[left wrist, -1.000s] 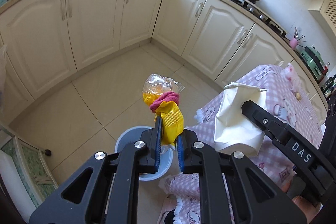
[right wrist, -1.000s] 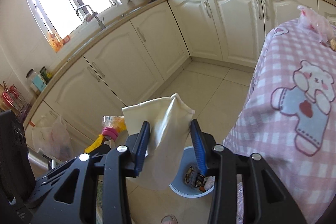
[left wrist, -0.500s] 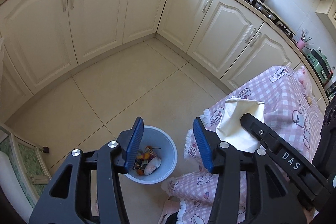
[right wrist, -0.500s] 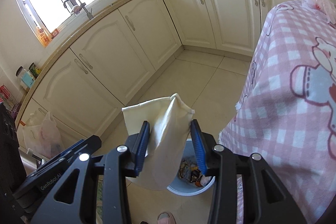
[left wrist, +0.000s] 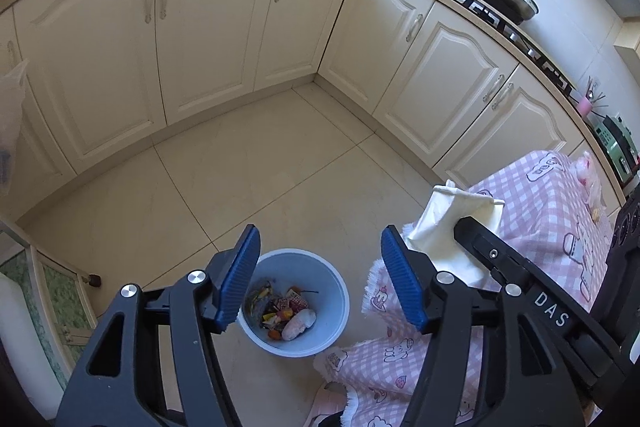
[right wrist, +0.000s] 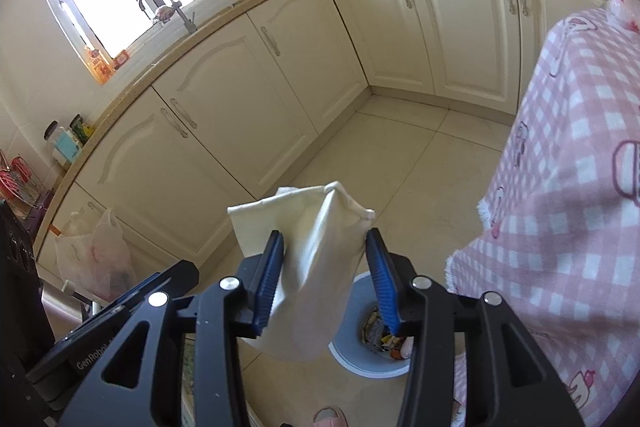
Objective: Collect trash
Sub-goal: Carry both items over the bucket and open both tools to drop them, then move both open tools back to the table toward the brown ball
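From my left wrist camera, my left gripper stands empty over the pale blue trash bin, its blue pads spreading wider with nothing between them; a second ago those pads pinched a yellow-and-pink wrapper bundle, which is now gone from the jaws. I judge it lies among the mixed wrappers heaped at the bin's bottom, though I cannot pick it out for certain. The bin sits on the tiled floor at 6 o'clock in this view, touching the hanging edge of the pink checked tablecloth at 4 o'clock. At 3 o'clock my right gripper comes in with a cream paper bag. From the right wrist camera, that right gripper holds the bag between its blue pads, the jaws beginning to ease apart while the paper, as before, fills the gap and touches both. The bin shows at 6 o'clock, partly hidden behind the bag and the right finger, nearer beneath than it was a moment back. One piece appears delivered; the bag looks next, and a little more travel over the rim should see it drop inside rather than onto the floor.
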The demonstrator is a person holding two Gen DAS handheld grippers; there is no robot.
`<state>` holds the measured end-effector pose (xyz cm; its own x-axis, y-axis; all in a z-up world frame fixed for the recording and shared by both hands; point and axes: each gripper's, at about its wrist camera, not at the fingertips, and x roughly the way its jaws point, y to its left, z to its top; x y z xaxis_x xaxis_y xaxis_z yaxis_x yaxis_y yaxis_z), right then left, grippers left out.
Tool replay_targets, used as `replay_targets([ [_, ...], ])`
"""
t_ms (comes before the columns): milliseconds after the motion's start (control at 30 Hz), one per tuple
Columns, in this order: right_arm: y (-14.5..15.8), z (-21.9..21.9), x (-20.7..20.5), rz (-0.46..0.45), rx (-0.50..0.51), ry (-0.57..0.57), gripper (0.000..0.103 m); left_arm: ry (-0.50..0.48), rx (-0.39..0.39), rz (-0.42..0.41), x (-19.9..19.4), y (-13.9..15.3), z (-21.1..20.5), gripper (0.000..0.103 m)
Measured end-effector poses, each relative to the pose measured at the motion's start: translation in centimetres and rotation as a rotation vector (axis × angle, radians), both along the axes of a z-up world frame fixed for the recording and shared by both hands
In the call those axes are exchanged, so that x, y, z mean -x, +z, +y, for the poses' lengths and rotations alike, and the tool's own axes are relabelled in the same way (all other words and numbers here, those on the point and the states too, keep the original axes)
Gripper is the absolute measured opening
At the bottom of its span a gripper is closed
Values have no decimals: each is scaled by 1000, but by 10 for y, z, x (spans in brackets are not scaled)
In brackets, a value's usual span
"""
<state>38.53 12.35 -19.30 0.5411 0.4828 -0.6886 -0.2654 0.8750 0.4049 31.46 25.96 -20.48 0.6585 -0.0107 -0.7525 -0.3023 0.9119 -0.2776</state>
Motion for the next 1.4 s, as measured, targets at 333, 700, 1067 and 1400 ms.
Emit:
replay_targets([
  [333, 18, -12, 4, -28, -18, -17, 46, -6, -15, -27, 4, 20, -9, 61],
  [700, 64, -98, 17, -110, -38, -129, 47, -144, -52, -105, -3, 66, -83, 64],
  [1067, 106, -251, 19, -214, 0, -358, 47, -358, -90, -172, -34, 97, -211, 75],
  [1400, 71, -339, -50, -66, 149, -399, 47, -462, -98, -129, -93, 85, -295, 75],
])
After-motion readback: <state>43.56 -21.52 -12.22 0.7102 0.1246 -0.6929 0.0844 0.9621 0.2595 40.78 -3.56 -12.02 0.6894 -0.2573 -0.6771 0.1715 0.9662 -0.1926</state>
